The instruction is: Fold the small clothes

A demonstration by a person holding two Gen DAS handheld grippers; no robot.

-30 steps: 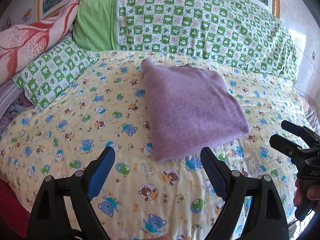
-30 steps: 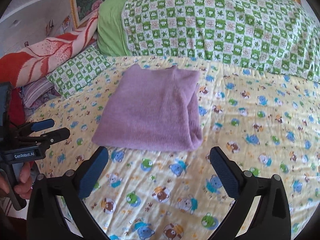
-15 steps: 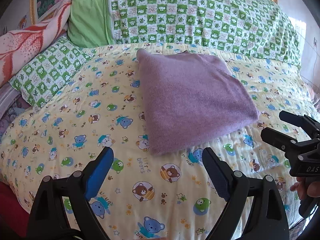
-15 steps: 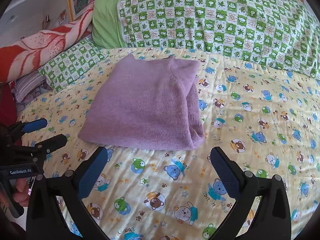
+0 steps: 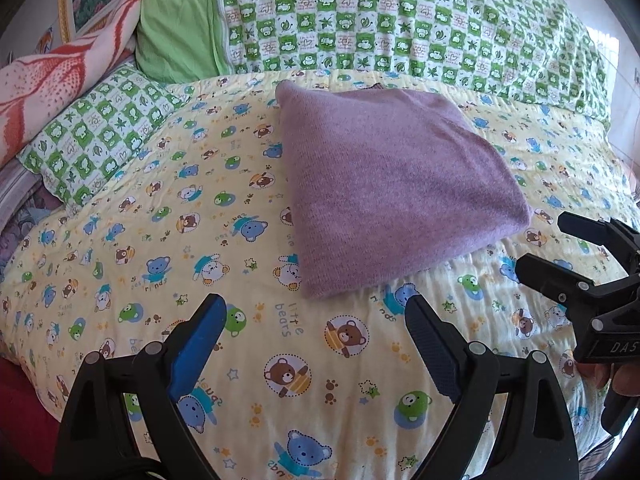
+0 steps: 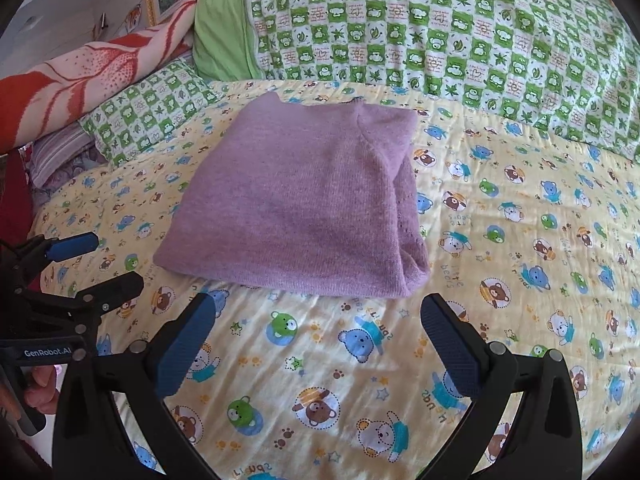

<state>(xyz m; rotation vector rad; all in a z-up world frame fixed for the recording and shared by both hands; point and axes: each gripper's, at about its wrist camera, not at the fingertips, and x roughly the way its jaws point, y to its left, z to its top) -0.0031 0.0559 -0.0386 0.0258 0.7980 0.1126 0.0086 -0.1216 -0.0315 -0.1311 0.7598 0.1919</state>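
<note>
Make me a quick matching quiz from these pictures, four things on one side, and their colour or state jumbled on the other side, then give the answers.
1. purple sweater
2. left gripper
3. bedsheet
4. big pillow

A. green and white checks
B. folded, lying flat
C. open, holding nothing
D. yellow with little bears

Pairs: 1-B, 2-C, 3-D, 4-A

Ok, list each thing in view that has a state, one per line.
Purple sweater: folded into a flat packet, lying on the bedspread, untouched.
Left tongs: open, empty, short of the sweater's near edge.
Right tongs: open, empty, short of the sweater.
Bear-print bedspread: spread out, lightly wrinkled.
Green checked pillow: lying flat behind the sweater.
</note>
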